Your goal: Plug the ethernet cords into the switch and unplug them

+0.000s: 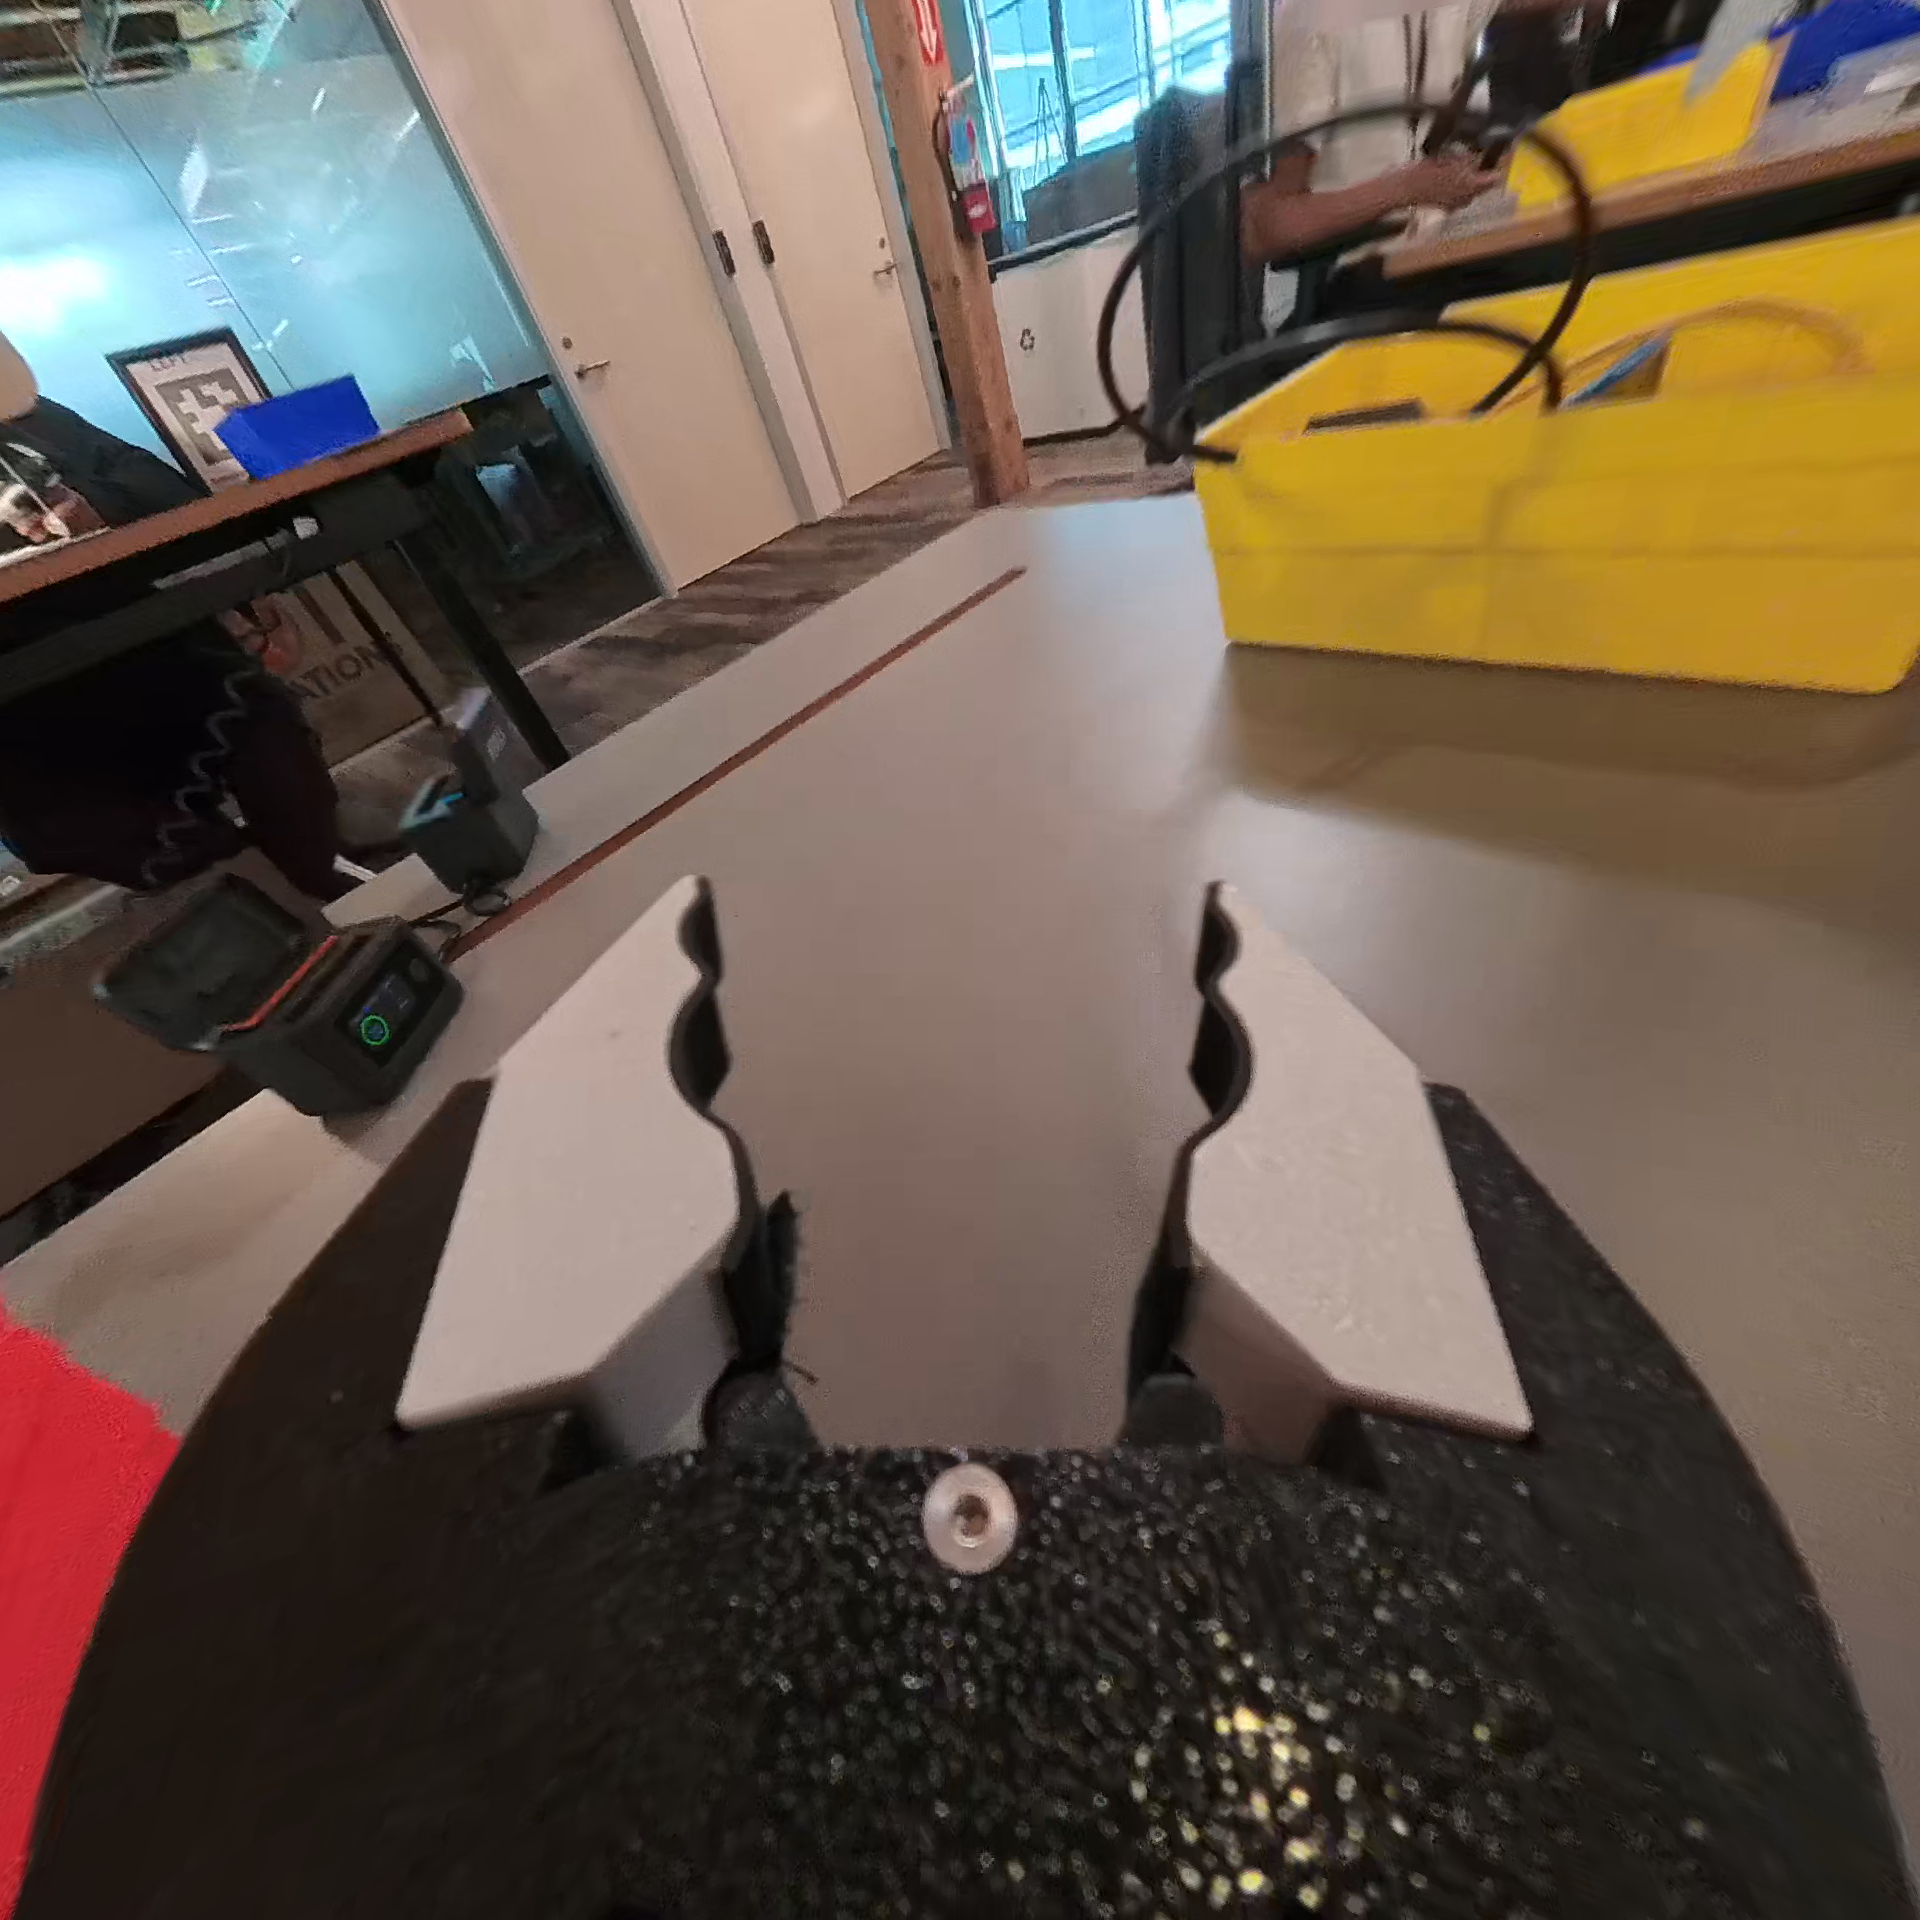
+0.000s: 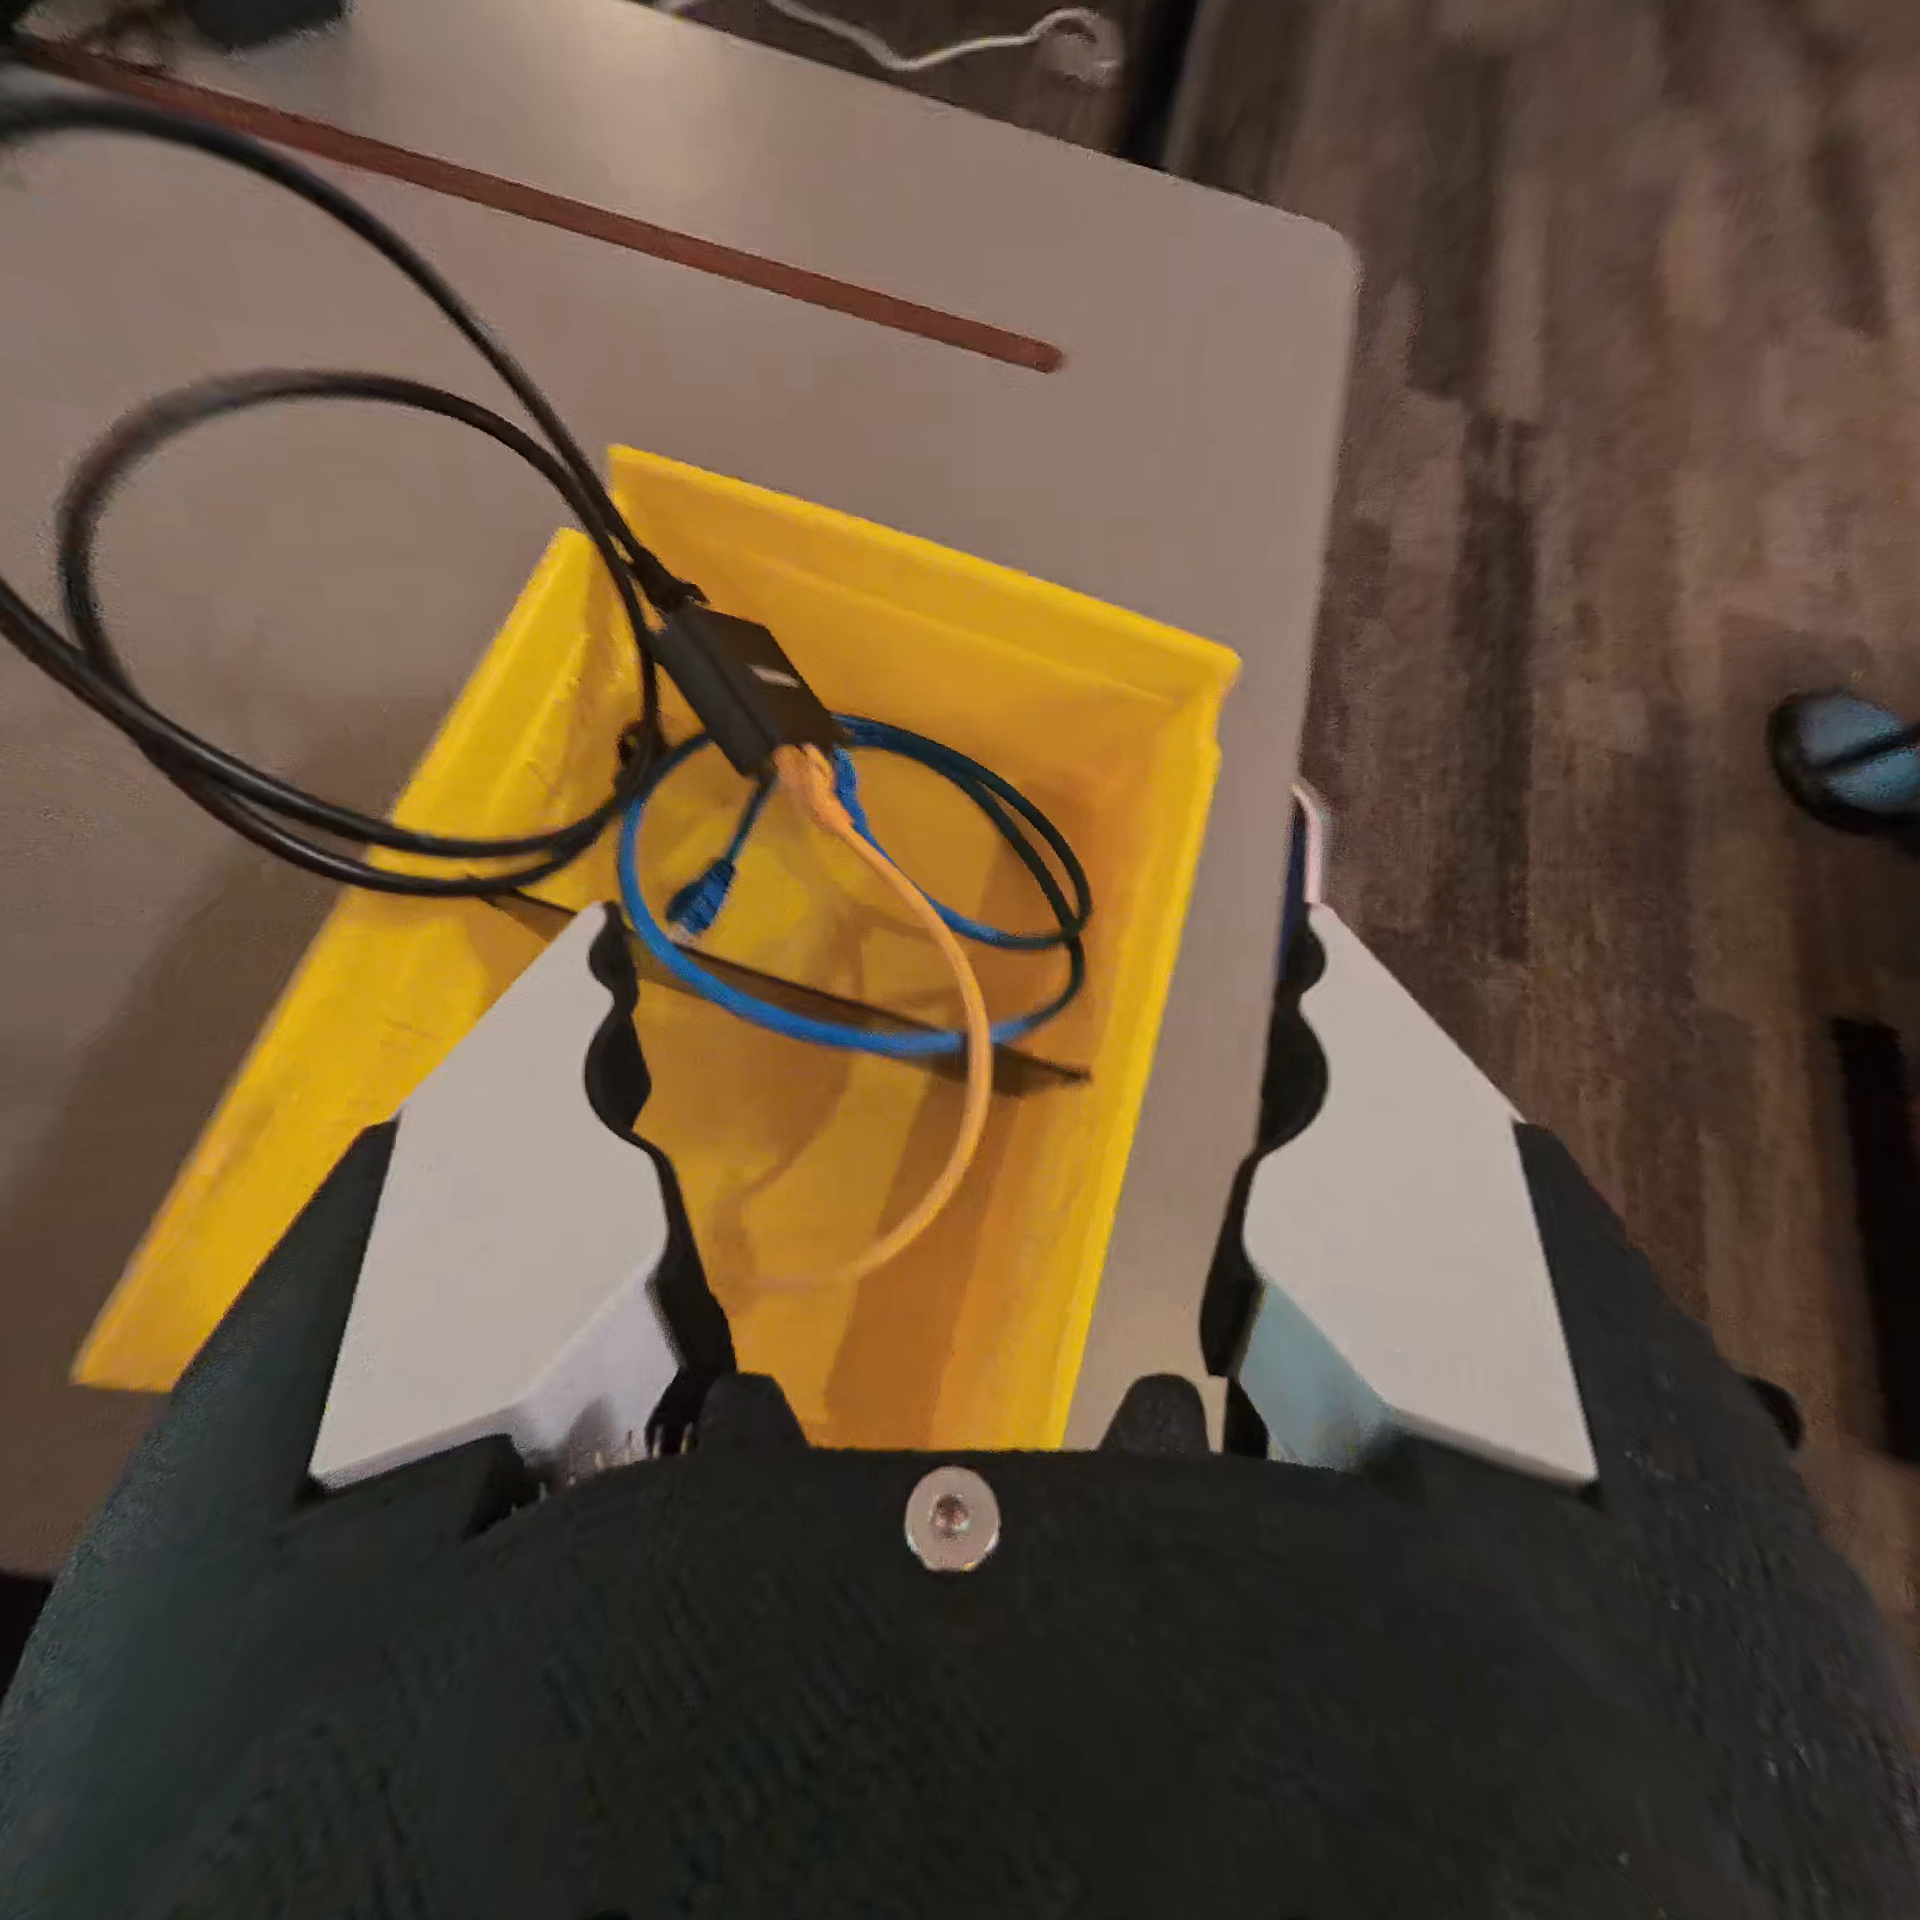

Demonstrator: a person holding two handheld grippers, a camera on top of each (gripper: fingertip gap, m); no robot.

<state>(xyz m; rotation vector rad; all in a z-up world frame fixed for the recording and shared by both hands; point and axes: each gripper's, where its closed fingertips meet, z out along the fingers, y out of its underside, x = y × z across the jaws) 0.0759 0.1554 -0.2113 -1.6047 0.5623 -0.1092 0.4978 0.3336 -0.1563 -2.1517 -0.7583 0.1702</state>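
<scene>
So the big grey table [image 2: 935, 312] is under both grippers, and the yellow bin [image 2: 1164, 831] sits right below and ahead of the right gripper [image 2: 951, 966], which hangs over it with its jaws spread wide and nothing between them. The left gripper [image 1: 961, 914] is also released and empty, low over bare tabletop, with that same bin off to its front right and well apart. Inside the bin: the black switch [image 2: 743, 681] lies near the far wall, ahead of the right fingertips. A blue ethernet cord [image 2: 831, 1023] is coiled under it, with one blue plug [image 2: 701, 894] lying loose in the bin. A yellow ethernet cord [image 2: 971, 1049] runs from the switch's near end back toward the gripper, and looks plugged in, though it's a bit blurry there. Black cables [image 2: 312, 831] leave the switch's far end and loop out over the bin's left wall. My take: the step in hand is reaching in for a plug, so I'd come straight down, pinch the connector body rather than the cord, and have the left gripper steady the switch so it doesn't slide.
</scene>
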